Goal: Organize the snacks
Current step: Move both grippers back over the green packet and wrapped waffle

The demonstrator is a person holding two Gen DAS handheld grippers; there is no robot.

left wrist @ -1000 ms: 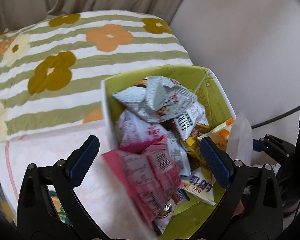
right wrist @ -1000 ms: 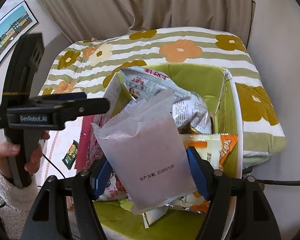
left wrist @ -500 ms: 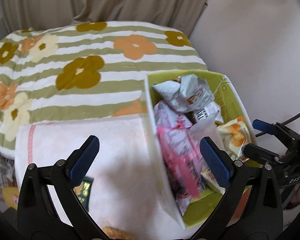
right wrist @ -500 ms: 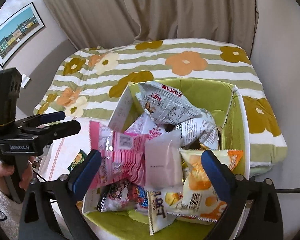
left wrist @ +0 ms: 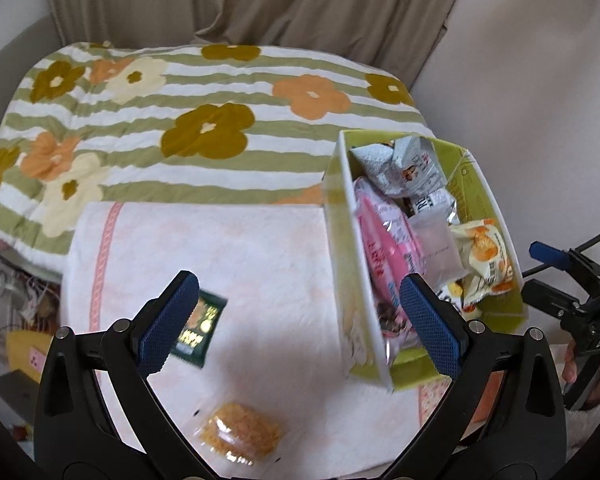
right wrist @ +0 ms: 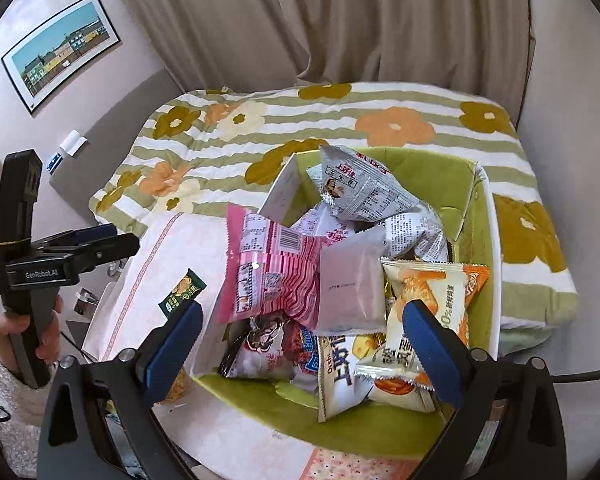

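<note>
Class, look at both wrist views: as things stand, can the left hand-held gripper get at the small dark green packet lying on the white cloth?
Probably yes. The left hand-held gripper is open and empty, and the dark green packet lies flat on the white cloth beside its left finger, outside the box, with nothing covering it.

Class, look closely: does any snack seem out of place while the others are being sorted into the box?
Yes. Two snacks lie outside the green box, on the white towel: a dark green packet and a clear-wrapped orange snack. The rest are piled inside.

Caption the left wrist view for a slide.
Open left gripper hovers over towel with two loose snacks beside full green box.
</note>
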